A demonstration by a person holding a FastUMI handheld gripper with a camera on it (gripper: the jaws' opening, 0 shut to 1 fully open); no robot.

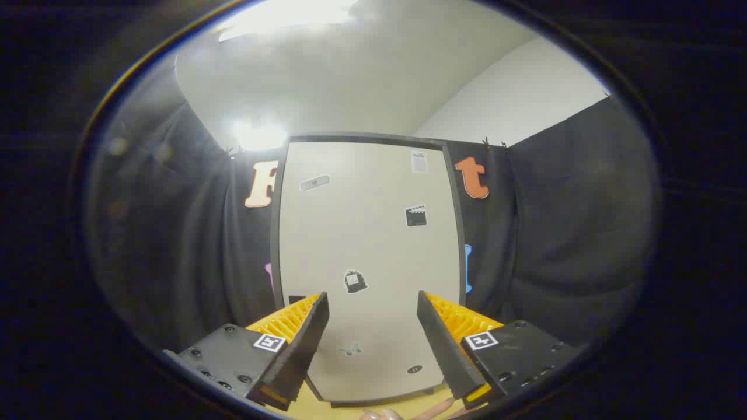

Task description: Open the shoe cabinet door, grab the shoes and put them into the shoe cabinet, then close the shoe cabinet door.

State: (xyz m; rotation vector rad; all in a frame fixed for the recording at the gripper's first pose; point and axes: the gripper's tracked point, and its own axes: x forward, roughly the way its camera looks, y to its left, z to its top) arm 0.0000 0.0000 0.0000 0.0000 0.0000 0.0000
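The pale, sticker-dotted shoe cabinet door stands upright and shut against the black cloth.

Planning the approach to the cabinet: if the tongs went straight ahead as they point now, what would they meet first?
Most likely the tall cream shoe cabinet door with small stickers, closed, beyond the open tongs; the gap is hard to judge.

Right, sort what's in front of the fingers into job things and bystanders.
Job:
- shoe cabinet door, shut, beyond the fingers
- gripper, fingers open, nothing between them

Bystanders:
- stickers on the door, such as the clapperboard sticker
- black cloth wall either side
- ceiling light
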